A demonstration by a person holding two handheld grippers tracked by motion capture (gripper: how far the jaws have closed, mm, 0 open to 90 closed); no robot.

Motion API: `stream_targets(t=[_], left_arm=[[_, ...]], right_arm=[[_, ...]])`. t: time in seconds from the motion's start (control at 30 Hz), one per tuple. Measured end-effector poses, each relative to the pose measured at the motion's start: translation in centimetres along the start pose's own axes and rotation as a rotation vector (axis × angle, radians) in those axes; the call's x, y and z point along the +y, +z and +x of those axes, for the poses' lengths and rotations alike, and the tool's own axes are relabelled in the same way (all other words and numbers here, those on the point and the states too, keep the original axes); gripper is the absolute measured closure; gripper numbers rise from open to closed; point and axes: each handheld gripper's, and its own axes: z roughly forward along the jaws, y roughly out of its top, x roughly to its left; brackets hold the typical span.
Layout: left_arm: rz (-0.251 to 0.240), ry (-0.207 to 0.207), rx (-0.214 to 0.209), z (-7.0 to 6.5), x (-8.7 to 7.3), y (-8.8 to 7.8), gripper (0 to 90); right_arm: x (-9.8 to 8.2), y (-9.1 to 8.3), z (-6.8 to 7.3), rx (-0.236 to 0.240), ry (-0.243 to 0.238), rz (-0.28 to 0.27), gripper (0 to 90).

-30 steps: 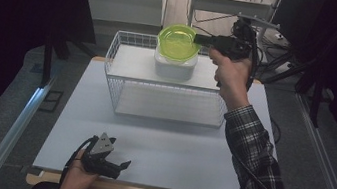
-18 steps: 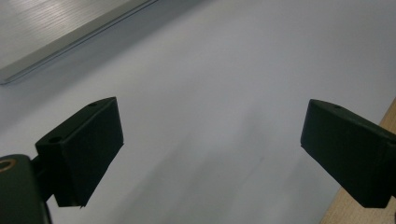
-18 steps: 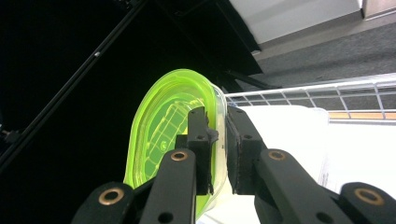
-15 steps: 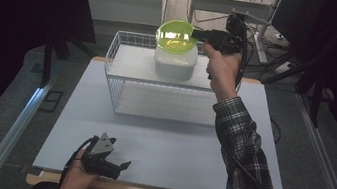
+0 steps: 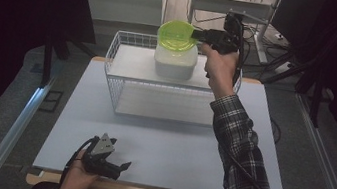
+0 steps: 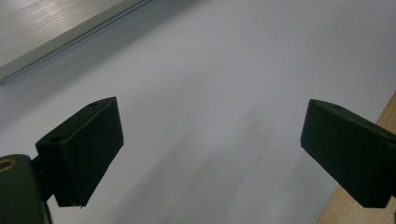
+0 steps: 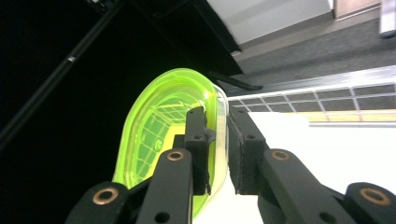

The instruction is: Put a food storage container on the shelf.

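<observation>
The right tongs (image 5: 200, 33) grip the rim of a green bowl (image 5: 177, 35), jaws closed on its edge, holding it tilted above a white container (image 5: 175, 62) that stands inside a wire basket (image 5: 122, 85) at the far side of the surface (image 5: 173, 151). The left tongs (image 5: 118, 166) rest open and empty near the surface's front edge.
</observation>
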Motion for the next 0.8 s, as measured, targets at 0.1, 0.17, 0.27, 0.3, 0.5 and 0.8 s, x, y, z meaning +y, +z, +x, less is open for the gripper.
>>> stream_targets(t=[0.1,0.17,0.27,0.3,0.5,0.8], left_arm=[[0.003,0.002,0.0,-0.01,0.0,0.02,5.5],[0.005,0.003,-0.001,-0.02,0.0,0.03,5.5],[0.007,0.006,0.0,-0.03,0.0,0.06,5.5],[0.007,0.009,0.001,-0.02,0.0,0.07,5.6],[0.01,0.007,-0.001,-0.06,-0.01,0.11,5.6],[0.01,0.007,0.001,-0.06,-0.01,0.11,5.6]], right_arm=[[0.05,0.12,0.09,-0.026,-0.018,0.005,73.8],[0.07,0.22,0.02,-0.027,-0.021,0.007,71.8],[0.13,0.26,-0.06,-0.03,-0.021,0.009,69.4],[0.15,0.29,-0.07,-0.044,-0.03,0.008,68.5],[0.21,0.38,-0.44,-0.063,-0.045,0.009,64.1],[0.15,0.61,-0.44,-0.039,-0.084,0.019,43.5]])
